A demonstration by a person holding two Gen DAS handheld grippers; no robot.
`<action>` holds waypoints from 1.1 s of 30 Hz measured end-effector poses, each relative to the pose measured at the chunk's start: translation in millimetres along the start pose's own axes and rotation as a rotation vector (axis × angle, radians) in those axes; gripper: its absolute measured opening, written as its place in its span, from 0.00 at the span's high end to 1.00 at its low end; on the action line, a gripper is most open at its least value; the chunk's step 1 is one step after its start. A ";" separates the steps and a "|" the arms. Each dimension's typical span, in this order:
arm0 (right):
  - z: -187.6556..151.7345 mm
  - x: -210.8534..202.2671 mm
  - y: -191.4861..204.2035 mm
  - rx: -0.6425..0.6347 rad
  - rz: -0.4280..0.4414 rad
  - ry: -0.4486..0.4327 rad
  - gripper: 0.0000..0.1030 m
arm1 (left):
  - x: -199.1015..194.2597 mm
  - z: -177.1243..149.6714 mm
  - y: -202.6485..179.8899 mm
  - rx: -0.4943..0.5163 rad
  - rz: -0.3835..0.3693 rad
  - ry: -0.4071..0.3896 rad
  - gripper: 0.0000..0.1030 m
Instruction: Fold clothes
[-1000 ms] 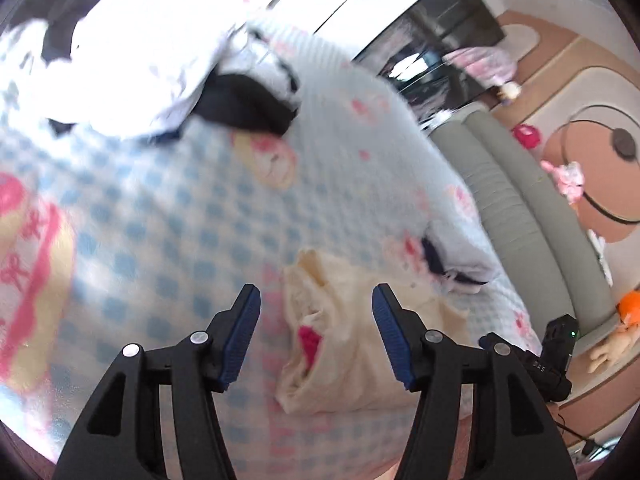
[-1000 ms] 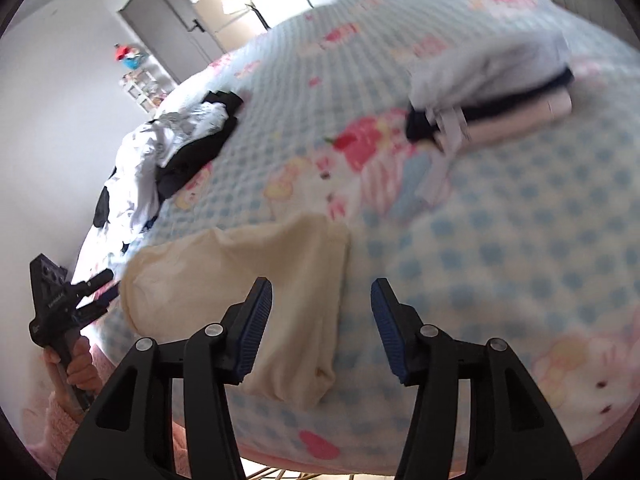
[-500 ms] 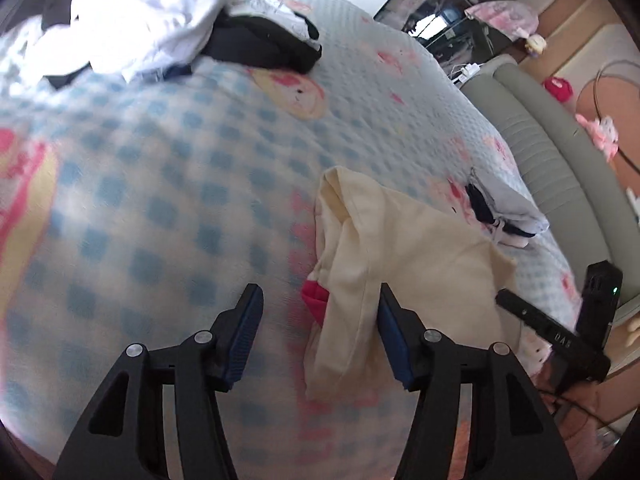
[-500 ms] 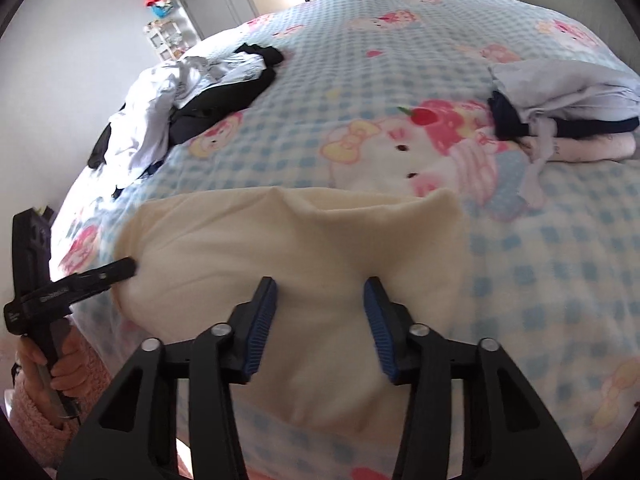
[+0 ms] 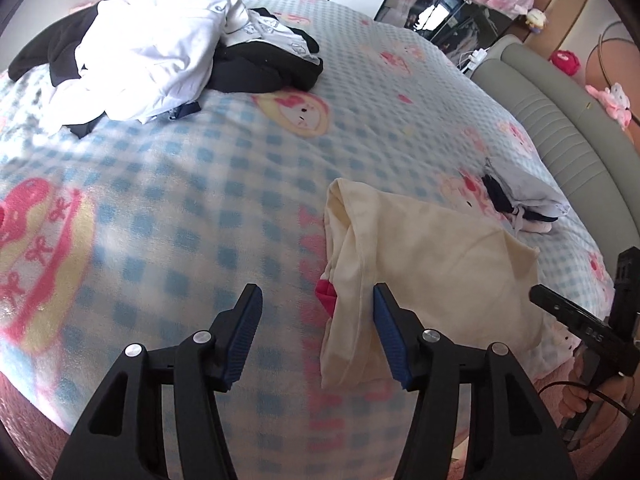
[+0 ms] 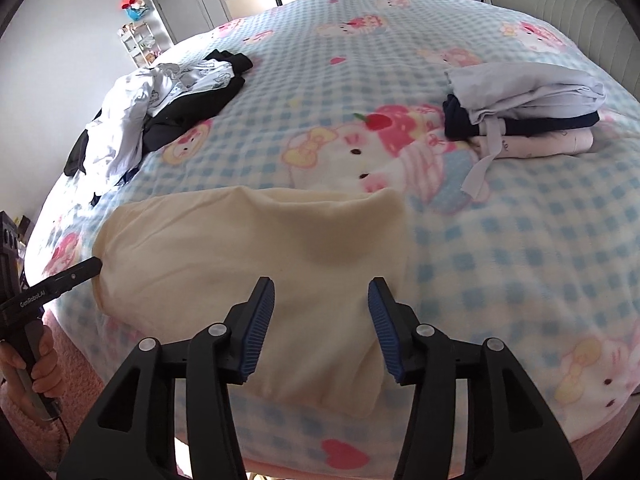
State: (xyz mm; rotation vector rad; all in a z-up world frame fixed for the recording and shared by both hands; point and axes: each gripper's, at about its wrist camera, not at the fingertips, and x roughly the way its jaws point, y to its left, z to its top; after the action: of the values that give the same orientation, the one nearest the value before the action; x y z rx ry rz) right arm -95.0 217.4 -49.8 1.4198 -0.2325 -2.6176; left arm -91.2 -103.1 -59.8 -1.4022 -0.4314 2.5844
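Your bed (image 5: 224, 184) with its checked cartoon blanket fills the left view; the left tool (image 5: 318, 334) hovers spread at the cream garment's (image 5: 432, 264) bunched edge. Right view: right tool (image 6: 320, 326) spread over it, unfolded. Next, probably pinch both sides. No containers visible.

blanket (image 6: 500, 240): fuzzy fleece, matt | cream garment (image 6: 248, 256): soft smooth cloth | left gripper (image 5: 316, 332): matt black plastic, ribbed blue pads (image 5: 386, 336)
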 end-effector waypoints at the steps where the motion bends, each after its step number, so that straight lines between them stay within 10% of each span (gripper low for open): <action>1: -1.4 -0.5 1.3 0.001 0.018 -0.003 0.48 | 0.2 -0.7 -0.6 0.002 0.013 -0.002 0.40; 20: -41.7 -9.1 6.0 -0.053 -0.103 0.033 0.47 | 5.8 -22.3 5.9 0.039 0.165 0.141 0.47; 23: -43.3 -4.5 -10.1 -0.002 -0.083 0.053 0.43 | 4.6 -24.1 13.8 0.071 0.314 0.129 0.54; 29: -43.4 -19.9 -31.8 0.086 -0.010 0.031 0.43 | -28.0 -22.7 19.1 0.007 -0.017 0.050 0.52; 33: -49.6 -24.9 -36.3 0.081 0.000 0.057 0.43 | -9.2 -26.8 -15.5 0.130 0.031 0.079 0.52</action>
State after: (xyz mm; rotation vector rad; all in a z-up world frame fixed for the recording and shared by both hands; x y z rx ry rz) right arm -42.1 254.9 -63.8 1.5179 -0.3356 -2.5901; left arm -63.5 -86.5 -61.2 -1.4709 -0.2279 2.5200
